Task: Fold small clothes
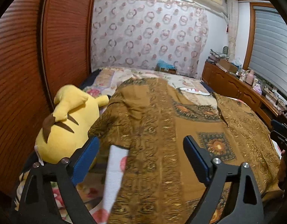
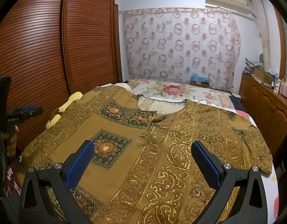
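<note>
Right wrist view shows the brown patterned shirt [image 2: 162, 140] spread flat across the frame's middle, unfolded; right gripper [image 2: 141, 160] and left gripper [image 1: 141, 155] both spread, empty.

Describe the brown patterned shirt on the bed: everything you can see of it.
The brown patterned shirt lies spread flat on the bed, face up, neckline toward the far curtain. It looks like thin woven cloth in mustard brown, with gold paisley bands running lengthwise and dark square panels holding orange sunflower motifs. It has short sleeves, a rounded neck and a front slit. Its left side drapes against a yellow plush toy. It appears unfolded, and neither tool grips it.
</note>
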The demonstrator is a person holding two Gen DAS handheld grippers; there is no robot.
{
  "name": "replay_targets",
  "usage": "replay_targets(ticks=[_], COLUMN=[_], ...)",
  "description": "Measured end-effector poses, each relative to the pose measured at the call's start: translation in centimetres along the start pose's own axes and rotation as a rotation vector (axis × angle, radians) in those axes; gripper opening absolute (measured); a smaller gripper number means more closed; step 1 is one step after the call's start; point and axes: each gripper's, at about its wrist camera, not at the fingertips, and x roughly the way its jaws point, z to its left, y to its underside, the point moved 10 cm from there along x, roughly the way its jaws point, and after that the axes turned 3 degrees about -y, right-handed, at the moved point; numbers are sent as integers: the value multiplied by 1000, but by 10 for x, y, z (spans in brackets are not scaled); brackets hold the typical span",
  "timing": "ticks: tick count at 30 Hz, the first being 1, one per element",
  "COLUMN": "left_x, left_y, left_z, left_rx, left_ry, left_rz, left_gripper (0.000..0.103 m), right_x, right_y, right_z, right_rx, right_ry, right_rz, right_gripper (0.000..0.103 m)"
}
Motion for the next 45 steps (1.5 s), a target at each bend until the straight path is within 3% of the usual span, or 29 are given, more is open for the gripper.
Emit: replay_targets(ticks=[9,18,22,26,28,32,38,45], left_x=[58,106,113,110,108,106,82,55], left_y=[14,19,16,13,11,4,-29,-75], left_z=[31,54,55,44,41,43,36,-29], left_rx=[25,-10,-48,-52,-9,18,57,184], left_ry=[18,33,85,135,99,78,44,107], left_rz=[172,287,297,286,271,249,156,72], left_gripper=[62,49,45,16,8,4,3,3], right_x=[19,49,64,67,63,62,50,38], right_y=[-4,-6,-11,-8,-5,-2,-2,-8], right_z=[2,-1,0,6,4,0,-11,-27], right_rx=[-44,-31,-36,-29,-33,-17,12,42], right_ry=[-55,-134,-169,-190,-190,-185,-168,-140], right_rz=[48,124,159,171,170,166,140,107], right_gripper=[103,102,102,102,102,102,102,102])
